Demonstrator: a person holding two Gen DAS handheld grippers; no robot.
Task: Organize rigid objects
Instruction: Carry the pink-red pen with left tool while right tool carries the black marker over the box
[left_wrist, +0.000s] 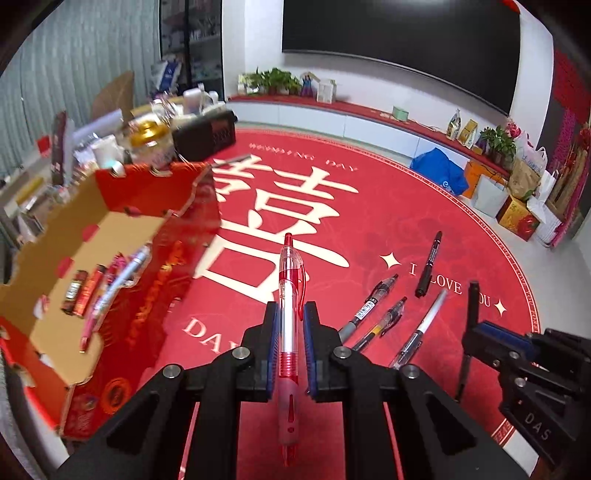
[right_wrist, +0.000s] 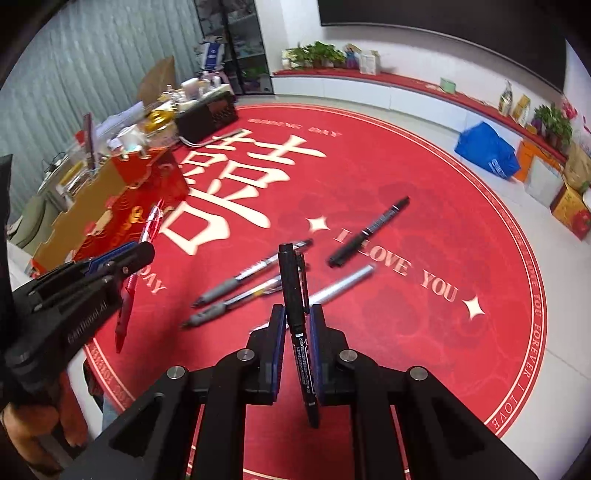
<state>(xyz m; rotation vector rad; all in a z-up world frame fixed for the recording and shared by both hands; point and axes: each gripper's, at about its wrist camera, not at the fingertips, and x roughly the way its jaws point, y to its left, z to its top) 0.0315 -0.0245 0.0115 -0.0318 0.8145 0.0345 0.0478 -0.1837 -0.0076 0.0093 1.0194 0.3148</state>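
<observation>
My left gripper (left_wrist: 290, 314) is shut on a red translucent pen (left_wrist: 289, 295), held lengthwise between the blue pads above the red mat. My right gripper (right_wrist: 297, 317) is shut on a black marker (right_wrist: 295, 295), also lifted off the mat. The right gripper (left_wrist: 476, 332) shows at the right of the left wrist view, the left gripper (right_wrist: 136, 251) at the left of the right wrist view. An open red cardboard box (left_wrist: 122, 258) at left holds several pens and small items. Four more pens lie on the mat: a black marker (right_wrist: 369, 232), two grey-grip pens (right_wrist: 255, 269), a silver pen (right_wrist: 340, 284).
The round red mat (right_wrist: 406, 314) with white lettering covers the floor. Behind the box stands a cluttered pile with a black case (left_wrist: 207, 136) and a gold-lidded jar (left_wrist: 151, 136). Bags and boxes (left_wrist: 517, 199) line the right wall beneath a red ledge.
</observation>
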